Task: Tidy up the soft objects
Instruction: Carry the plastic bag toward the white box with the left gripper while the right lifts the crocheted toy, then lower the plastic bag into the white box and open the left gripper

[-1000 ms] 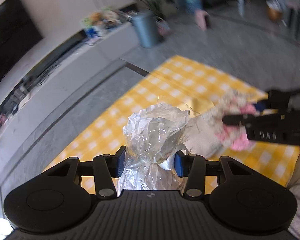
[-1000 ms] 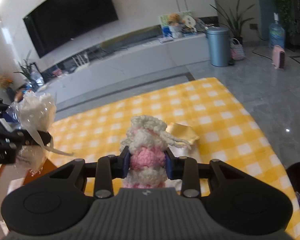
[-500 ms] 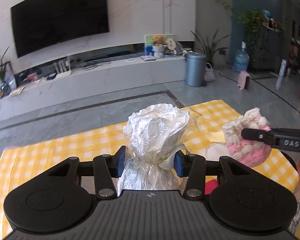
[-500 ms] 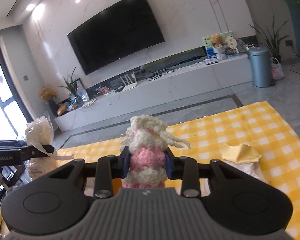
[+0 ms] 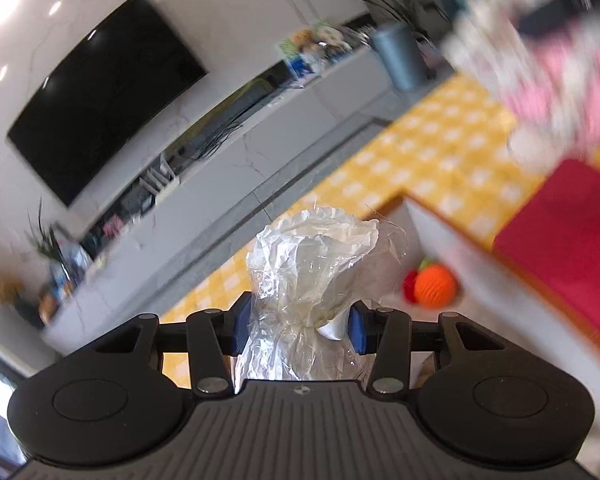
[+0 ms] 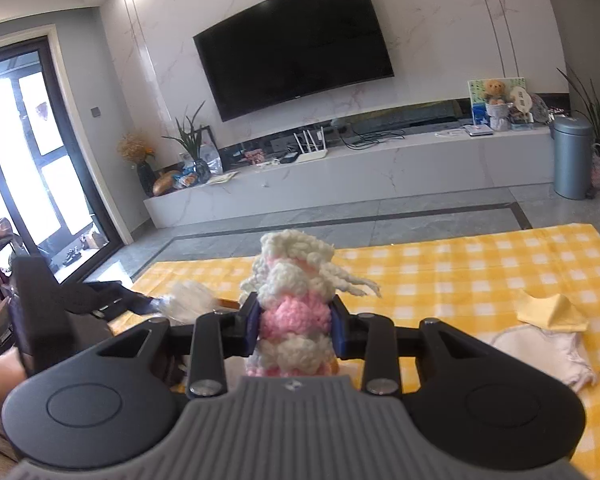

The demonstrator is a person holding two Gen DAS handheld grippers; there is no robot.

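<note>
My left gripper [image 5: 298, 328] is shut on a bundle in crinkled clear cellophane [image 5: 312, 264] with something white inside. Just beyond it opens a white-walled box [image 5: 432, 232] with a wood-coloured rim; an orange crochet ball [image 5: 435, 285] and a small red piece [image 5: 410, 286] lie in it. My right gripper [image 6: 294, 320] is shut on a pink and white crochet piece [image 6: 292, 312], held above the yellow checked cloth [image 6: 460, 272]. In the left wrist view that crochet piece [image 5: 540, 60] is a blur at the upper right. The left gripper [image 6: 100, 304] and its bundle [image 6: 190, 298] show low at the left of the right wrist view.
A folded yellow cloth [image 6: 552, 312] and a pale garment [image 6: 540, 354] lie on the checked cloth at the right. A red pad [image 5: 560, 240] sits beside the box. A person's hand [image 6: 0, 380] is at the far left. Beyond are grey floor, a white TV bench and a bin [image 6: 572, 156].
The left wrist view has swung and tilted, and the box with the orange ball has come into sight. The right gripper with its crochet piece has risen. Both grips are unchanged.
</note>
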